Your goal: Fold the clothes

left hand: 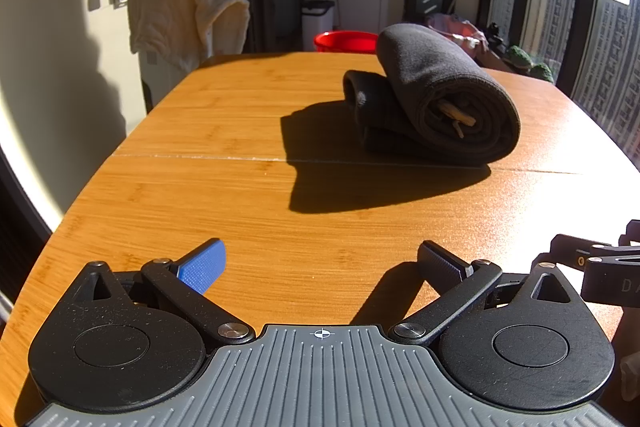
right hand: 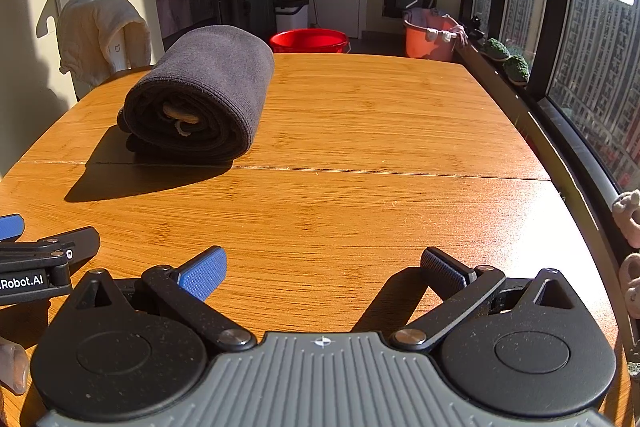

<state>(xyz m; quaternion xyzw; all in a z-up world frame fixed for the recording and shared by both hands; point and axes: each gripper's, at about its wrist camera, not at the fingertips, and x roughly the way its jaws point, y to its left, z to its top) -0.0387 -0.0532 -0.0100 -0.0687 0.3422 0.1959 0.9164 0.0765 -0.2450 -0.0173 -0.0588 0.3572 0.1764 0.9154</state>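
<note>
A dark grey garment (left hand: 436,95) lies rolled and folded into a thick bundle on the wooden table (left hand: 240,195), with a tan drawstring showing at its open end. In the right wrist view the same bundle (right hand: 204,95) sits at the far left. My left gripper (left hand: 320,263) hovers open over the near table edge, well short of the bundle, with nothing between its fingers. My right gripper (right hand: 324,267) is open too, low over the table (right hand: 380,131) and empty. Each gripper shows at the edge of the other's view.
A cream cloth (left hand: 180,15) hangs over a chair back behind the table. A red basin (right hand: 308,41) and an orange bucket (right hand: 430,37) stand on the floor beyond. A window sill with small plants (right hand: 506,57) runs along the right.
</note>
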